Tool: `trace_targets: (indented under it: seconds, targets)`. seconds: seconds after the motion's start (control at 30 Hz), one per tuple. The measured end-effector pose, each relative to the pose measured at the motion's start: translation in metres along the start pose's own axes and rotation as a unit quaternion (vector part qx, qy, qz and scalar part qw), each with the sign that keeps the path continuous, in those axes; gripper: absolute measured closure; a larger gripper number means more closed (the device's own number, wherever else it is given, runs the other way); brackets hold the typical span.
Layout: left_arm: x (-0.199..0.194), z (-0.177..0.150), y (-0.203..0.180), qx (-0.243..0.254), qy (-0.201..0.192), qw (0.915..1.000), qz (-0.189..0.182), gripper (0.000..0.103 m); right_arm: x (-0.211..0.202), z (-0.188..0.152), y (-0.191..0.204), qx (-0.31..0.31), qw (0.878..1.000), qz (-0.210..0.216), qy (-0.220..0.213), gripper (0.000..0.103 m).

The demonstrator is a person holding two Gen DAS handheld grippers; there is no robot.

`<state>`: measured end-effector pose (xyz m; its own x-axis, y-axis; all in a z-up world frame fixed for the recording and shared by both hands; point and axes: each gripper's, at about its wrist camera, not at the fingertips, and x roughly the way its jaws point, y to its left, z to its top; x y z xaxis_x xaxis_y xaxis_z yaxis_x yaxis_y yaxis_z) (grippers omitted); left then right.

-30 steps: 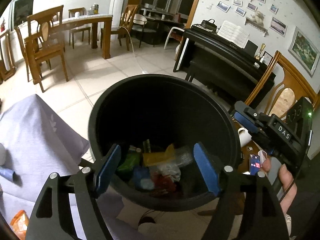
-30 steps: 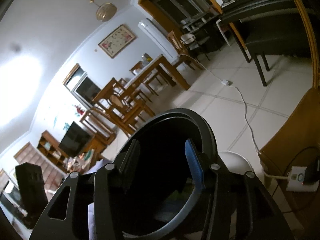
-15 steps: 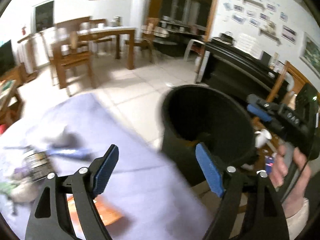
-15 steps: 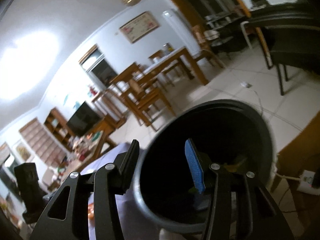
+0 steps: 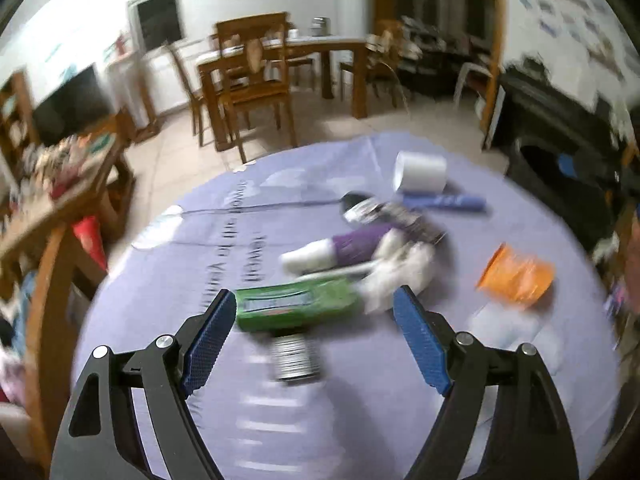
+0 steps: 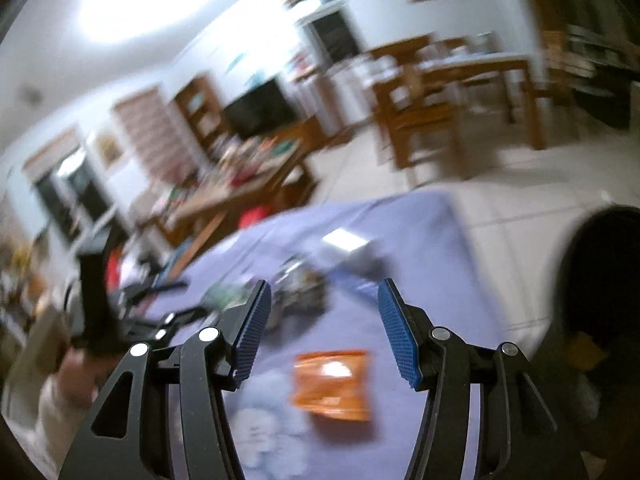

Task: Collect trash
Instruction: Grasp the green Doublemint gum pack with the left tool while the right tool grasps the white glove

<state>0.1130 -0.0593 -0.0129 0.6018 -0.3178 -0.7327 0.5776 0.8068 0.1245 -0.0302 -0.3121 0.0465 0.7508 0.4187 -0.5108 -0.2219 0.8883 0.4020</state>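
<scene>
Aiming the wide-apart, empty left gripper (image 5: 310, 334) squarely over the near green packet (image 5: 296, 306) is helping; right gripper (image 6: 324, 330), empty, is opening above the orange wrapper (image 6: 332, 384).

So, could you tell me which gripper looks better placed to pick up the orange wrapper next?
Right, probably. The right gripper, empty with jaws opening, frames the orange wrapper; the left gripper faces the green packet.

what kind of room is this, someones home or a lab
Most likely a home living and dining room: a wooden dining table with chairs, a television, and a cloth-covered table strewn with trash.
</scene>
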Motion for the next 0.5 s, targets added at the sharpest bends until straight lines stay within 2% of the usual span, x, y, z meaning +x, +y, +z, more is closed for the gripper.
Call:
trace_targets:
  seconds: [0.07,0.13,0.23,0.33,0.5]
  targets:
    - [0.003,-0.004,0.006,0.044,-0.008,0.9990,-0.003,0.022,0.031,0.000,0.028,-0.026,0.999,0.018,0.038,0.047]
    - [0.012,-0.005,0.013,0.078,0.000,0.9969,-0.012,0.022,0.061,-0.003,0.054,-0.043,0.996,0.027,0.069,0.047]
    - [0.024,-0.006,0.020,0.113,0.009,0.9934,-0.020,0.022,0.099,-0.007,0.078,-0.056,0.992,0.019,0.113,0.047]
    - [0.035,-0.007,0.031,0.118,0.018,0.9914,-0.053,0.022,0.122,-0.007,0.094,-0.078,0.987,0.004,0.139,0.047]
    - [0.049,-0.009,0.036,0.132,0.029,0.9884,-0.068,0.022,0.141,-0.009,0.110,-0.111,0.982,-0.030,0.151,0.047]
